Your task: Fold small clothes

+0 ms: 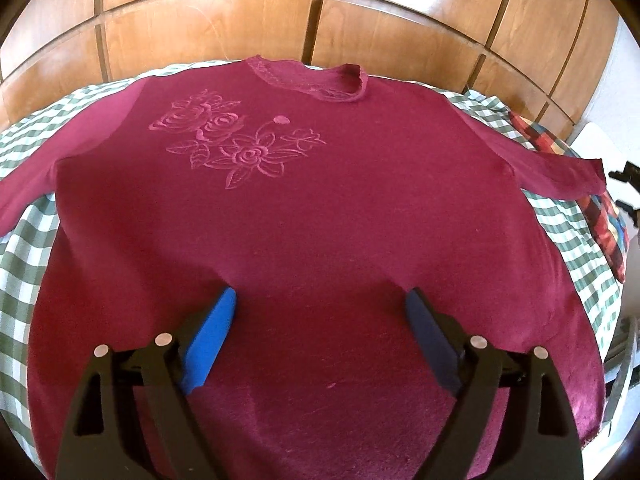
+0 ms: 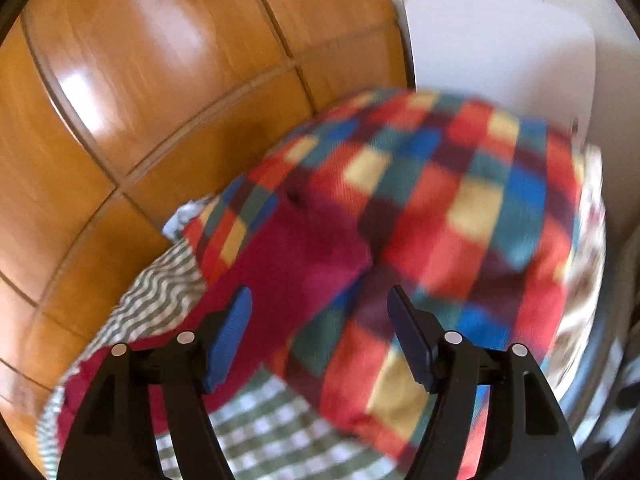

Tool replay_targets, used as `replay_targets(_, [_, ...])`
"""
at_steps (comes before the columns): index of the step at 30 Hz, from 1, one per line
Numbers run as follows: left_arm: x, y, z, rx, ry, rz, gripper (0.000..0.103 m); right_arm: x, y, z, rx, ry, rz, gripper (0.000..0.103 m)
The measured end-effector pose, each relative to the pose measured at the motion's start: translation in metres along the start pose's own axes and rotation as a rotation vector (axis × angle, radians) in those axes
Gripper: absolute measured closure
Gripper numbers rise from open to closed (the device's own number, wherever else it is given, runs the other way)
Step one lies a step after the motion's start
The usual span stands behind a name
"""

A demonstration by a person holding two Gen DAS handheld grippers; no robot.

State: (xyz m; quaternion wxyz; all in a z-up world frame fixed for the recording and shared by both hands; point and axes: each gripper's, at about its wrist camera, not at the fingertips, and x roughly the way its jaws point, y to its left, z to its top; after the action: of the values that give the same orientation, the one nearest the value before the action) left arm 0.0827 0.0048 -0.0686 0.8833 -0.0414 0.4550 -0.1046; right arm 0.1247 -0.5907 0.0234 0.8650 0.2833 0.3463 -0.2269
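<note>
One maroon sweater [image 1: 320,208] flat on the checked sheet [image 1: 24,280]; both grippers, left [image 1: 320,304] and right [image 2: 318,300], gape empty above it.

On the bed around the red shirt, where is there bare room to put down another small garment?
Bare checked sheet shows left of the shirt, below its left sleeve. A narrower strip lies at right, between shirt and plaid pillow. The shirt fills the middle.

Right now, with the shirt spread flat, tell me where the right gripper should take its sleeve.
Grip the sleeve at its cuff end, where it lies on the checked pillow. Come from the open end, along the sleeve, one finger sliding under the loose edge. The right gripper is open just short of it; the shirt lies flat, so the cuff offers an edge.
</note>
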Motion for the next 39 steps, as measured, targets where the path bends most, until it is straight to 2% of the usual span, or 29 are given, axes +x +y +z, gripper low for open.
replay_targets(1, [0.000,-0.001,0.000,0.003,0.000,0.001,0.016,0.008,-0.001,-0.005,0.014,0.023,0.008,0.034])
replay_targets(4, [0.000,-0.002,0.000,0.007,-0.001,0.008,0.016,0.031,0.007,-0.010,0.031,0.058,0.014,0.050])
replay_targets(6, [0.000,-0.003,-0.001,0.007,-0.002,0.011,0.016,0.044,0.020,-0.006,-0.003,0.066,-0.008,0.085])
replay_targets(8, [0.000,-0.004,-0.001,0.008,-0.003,0.015,0.016,0.043,0.034,0.002,-0.043,0.057,-0.041,0.096])
replay_targets(11, [0.000,-0.004,-0.001,0.009,-0.005,0.016,0.016,0.009,0.056,0.012,-0.136,-0.012,-0.034,0.096])
replay_targets(14, [0.000,-0.004,-0.001,0.012,-0.002,0.016,0.015,-0.026,0.073,0.015,-0.236,-0.063,-0.127,0.096])
replay_targets(16, [0.001,-0.004,0.000,0.019,0.002,0.015,0.013,-0.021,0.078,0.017,-0.271,-0.033,-0.221,0.096])
replay_targets(18, [0.001,-0.004,0.000,0.023,0.003,0.016,0.013,-0.002,0.069,0.021,-0.229,0.027,-0.271,0.093])
replay_targets(19, [0.001,-0.003,0.000,0.023,0.001,0.015,0.013,0.004,0.060,0.024,-0.183,0.040,-0.253,0.090])
replay_targets(20, [0.001,-0.003,0.000,0.021,0.001,0.012,0.013,0.010,0.047,0.028,-0.108,0.032,-0.204,0.083])
replay_targets(23, [-0.001,-0.001,-0.001,0.015,-0.007,0.007,0.013,0.004,0.022,0.026,-0.015,-0.035,-0.220,0.062])
replay_targets(24, [-0.001,-0.001,-0.001,0.014,-0.010,0.006,0.013,0.003,0.018,0.023,0.007,-0.036,-0.210,0.060])
replay_targets(26, [-0.001,0.000,-0.002,0.014,-0.011,0.005,0.013,-0.004,0.006,0.009,0.042,-0.016,-0.164,0.060])
replay_targets(29, [-0.001,0.000,-0.003,0.019,-0.012,-0.001,0.011,-0.010,0.005,-0.015,0.025,0.014,-0.083,0.060])
replay_targets(31, [-0.001,0.000,-0.003,0.023,-0.015,0.001,0.011,-0.002,0.010,-0.038,-0.002,0.084,0.000,0.060])
replay_targets(35, [-0.001,0.000,-0.003,0.025,-0.017,0.005,0.011,0.030,0.033,-0.076,-0.048,0.208,0.108,0.060])
replay_targets(37, [-0.002,0.000,-0.004,0.026,-0.019,0.011,0.011,0.045,0.044,-0.084,-0.040,0.236,0.125,0.060])
replay_targets(39, [-0.007,0.000,-0.007,0.027,-0.023,0.018,0.011,0.056,0.050,-0.086,-0.029,0.225,0.090,0.060])
